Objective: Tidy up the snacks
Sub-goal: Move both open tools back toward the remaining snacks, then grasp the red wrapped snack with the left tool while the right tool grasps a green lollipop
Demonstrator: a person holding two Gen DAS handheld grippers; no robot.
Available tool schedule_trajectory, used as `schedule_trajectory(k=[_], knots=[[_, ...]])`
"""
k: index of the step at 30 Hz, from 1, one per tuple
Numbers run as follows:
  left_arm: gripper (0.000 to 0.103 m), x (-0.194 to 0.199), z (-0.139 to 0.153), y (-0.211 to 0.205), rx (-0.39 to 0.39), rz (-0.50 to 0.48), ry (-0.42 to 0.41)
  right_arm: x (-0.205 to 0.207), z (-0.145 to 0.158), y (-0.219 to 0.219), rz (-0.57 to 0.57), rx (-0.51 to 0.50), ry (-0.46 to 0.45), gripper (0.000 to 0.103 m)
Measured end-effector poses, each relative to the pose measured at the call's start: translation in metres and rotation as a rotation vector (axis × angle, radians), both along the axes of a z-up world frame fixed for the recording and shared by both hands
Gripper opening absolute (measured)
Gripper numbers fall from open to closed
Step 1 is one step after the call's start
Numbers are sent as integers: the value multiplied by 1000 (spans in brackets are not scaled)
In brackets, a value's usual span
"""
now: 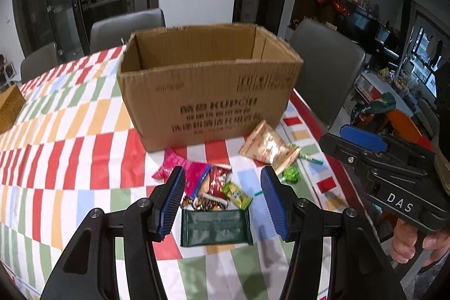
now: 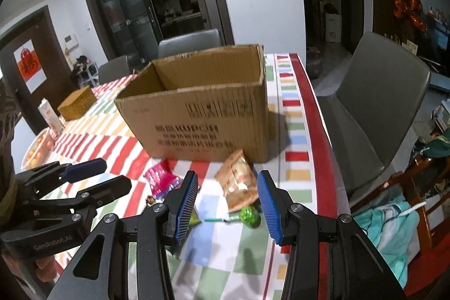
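An open cardboard box (image 1: 208, 86) stands on the checked tablecloth (image 1: 70, 137), and its inside looks bare from here. Snacks lie in front of it: a dark green packet (image 1: 215, 228), a pink packet (image 1: 194, 173), a red wrapper (image 1: 218, 179), a small green-yellow bar (image 1: 236, 194), a tan bag (image 1: 268, 146) and a green candy (image 1: 291, 175). My left gripper (image 1: 222, 201) hangs open just above the pile, nothing between its blue pads. My right gripper (image 2: 226, 204) is open too, over the tan bag (image 2: 239, 179) and green candy (image 2: 249, 215), holding nothing.
Grey chairs (image 2: 374, 114) stand along the table's right edge and behind the box (image 2: 202, 106). At the far left sit a golden box (image 2: 77, 102), a carton (image 2: 50, 114) and a bowl of fruit (image 2: 36, 149). Clothes (image 2: 393, 232) lie on a wooden chair at the right.
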State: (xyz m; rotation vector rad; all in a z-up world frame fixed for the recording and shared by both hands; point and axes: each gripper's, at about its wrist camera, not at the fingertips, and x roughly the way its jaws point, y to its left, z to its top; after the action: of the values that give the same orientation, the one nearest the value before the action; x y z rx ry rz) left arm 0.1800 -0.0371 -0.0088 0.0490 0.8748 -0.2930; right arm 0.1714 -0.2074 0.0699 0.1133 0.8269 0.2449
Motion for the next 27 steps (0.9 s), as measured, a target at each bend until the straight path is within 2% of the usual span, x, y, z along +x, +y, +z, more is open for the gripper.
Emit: schedule_trajectory(k=[12, 20, 27], knots=[[54, 14, -42, 0, -12, -15, 107, 3, -40, -1, -18, -3, 103, 45], [52, 29, -61, -4, -6, -33, 148, 11, -62, -3, -29, -3, 159, 45], [40, 46, -79, -4, -34, -44, 200, 18, -77, -2, -33, -8, 202, 45]])
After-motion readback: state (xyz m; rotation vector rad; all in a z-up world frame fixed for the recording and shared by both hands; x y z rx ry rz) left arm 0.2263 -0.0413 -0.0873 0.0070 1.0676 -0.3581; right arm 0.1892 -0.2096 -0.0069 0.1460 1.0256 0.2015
